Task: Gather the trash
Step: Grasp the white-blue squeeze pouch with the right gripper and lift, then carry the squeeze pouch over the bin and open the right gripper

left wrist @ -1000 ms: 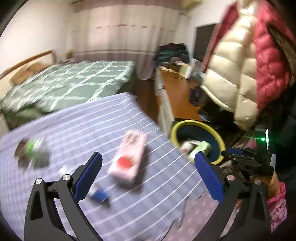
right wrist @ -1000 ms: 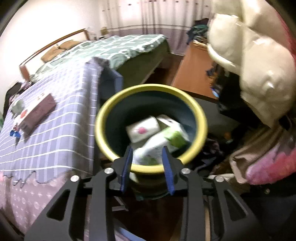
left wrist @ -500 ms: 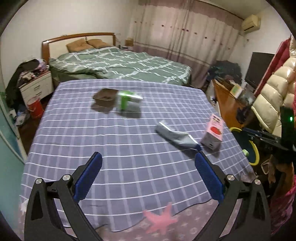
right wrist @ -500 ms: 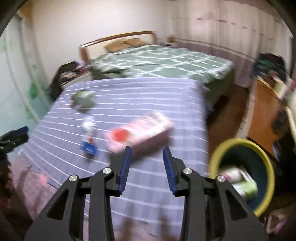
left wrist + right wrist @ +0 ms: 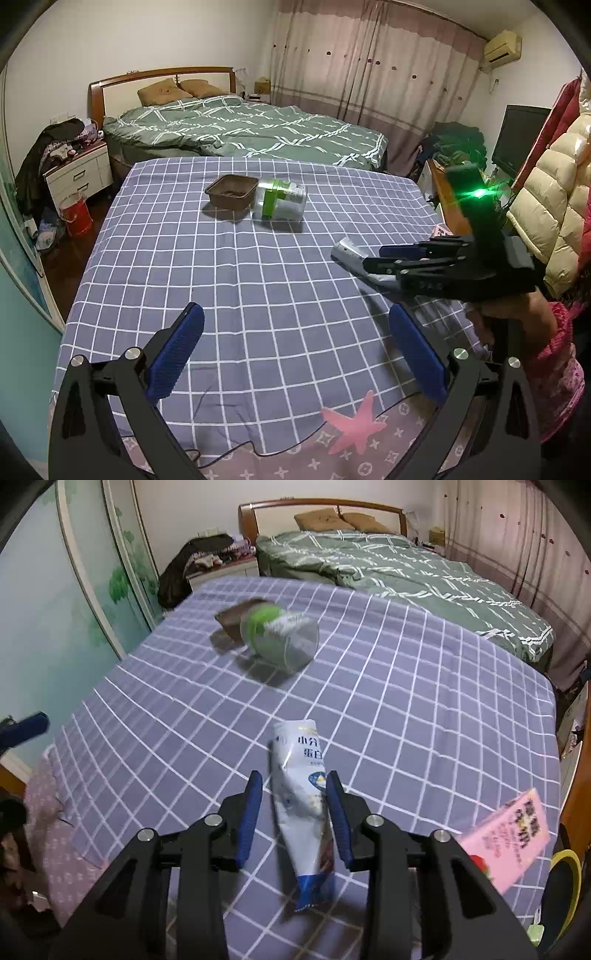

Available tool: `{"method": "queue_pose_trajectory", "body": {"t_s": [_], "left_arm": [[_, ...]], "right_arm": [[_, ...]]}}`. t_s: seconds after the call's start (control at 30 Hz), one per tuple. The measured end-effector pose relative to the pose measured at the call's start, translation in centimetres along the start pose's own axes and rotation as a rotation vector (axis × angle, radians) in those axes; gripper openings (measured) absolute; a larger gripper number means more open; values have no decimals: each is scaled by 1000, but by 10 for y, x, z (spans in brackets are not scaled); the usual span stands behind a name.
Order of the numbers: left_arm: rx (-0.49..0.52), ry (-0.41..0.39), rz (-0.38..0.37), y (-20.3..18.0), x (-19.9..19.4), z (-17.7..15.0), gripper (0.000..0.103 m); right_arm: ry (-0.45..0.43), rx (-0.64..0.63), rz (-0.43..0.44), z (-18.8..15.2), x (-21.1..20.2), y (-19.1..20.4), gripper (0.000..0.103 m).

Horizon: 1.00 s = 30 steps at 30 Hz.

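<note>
Right hand-held gripper (image 5: 294,808) hides the crumpled pouch's (image 5: 299,775) sides.

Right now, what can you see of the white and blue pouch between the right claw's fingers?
The pouch is a crumpled, glossy foil-like sachet, white with blue print and Chinese characters, its top open. It lies flat on the checked purple cloth, lengthwise between the right claw fingers, which flank its middle without visibly squeezing it.

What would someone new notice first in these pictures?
Probably the right gripper straddling a crumpled white-and-blue pouch on the checked purple bedspread. Farther back, a clear jar with a green lid lies on its side beside a brown tray, and a pink carton sits at the right edge.
</note>
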<state>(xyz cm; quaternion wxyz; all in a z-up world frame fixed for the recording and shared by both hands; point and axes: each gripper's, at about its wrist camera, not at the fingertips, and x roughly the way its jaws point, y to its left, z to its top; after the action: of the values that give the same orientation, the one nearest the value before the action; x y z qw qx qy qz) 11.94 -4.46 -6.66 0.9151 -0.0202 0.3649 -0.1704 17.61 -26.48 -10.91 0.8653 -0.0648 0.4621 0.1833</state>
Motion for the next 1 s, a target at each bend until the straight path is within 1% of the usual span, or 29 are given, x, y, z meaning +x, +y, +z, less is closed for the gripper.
{"method": "queue_pose_trajectory", "body": {"t_s": [0.13,0.23,0.27,0.3,0.43,0.6,0.7,0.83,1.0], "left_arm": [[-8,15,-12,3,5,-4,98],[-10,22,-21,2,8,-5,98],[-9,23,-24,2,9,-5,98],[-8,23,-24,1,9,-5,98],[-9,26,-27,1,12,-5,98],[-2,37,-31,-3,16,-5,98],[7,40,-34,-6,15,-6,98],[18,43,-45,-10,16,-5,98],[40,52,-65,-18,20,-4,98]], "right_arm": [[19,-9,-29,-7,7,1,38],[20,-13,-27,-9,8,4,37],[17,-11,-25,-8,9,4,28],[14,-6,-22,-9,8,4,22],[-18,26,22,-7,-3,1,22],[-88,60,72,-4,-35,-5,22],[-132,77,70,-6,-57,-11,22],[-183,122,33,-17,-85,-30,22],[-218,237,-84,-43,-114,-80,22]]}}
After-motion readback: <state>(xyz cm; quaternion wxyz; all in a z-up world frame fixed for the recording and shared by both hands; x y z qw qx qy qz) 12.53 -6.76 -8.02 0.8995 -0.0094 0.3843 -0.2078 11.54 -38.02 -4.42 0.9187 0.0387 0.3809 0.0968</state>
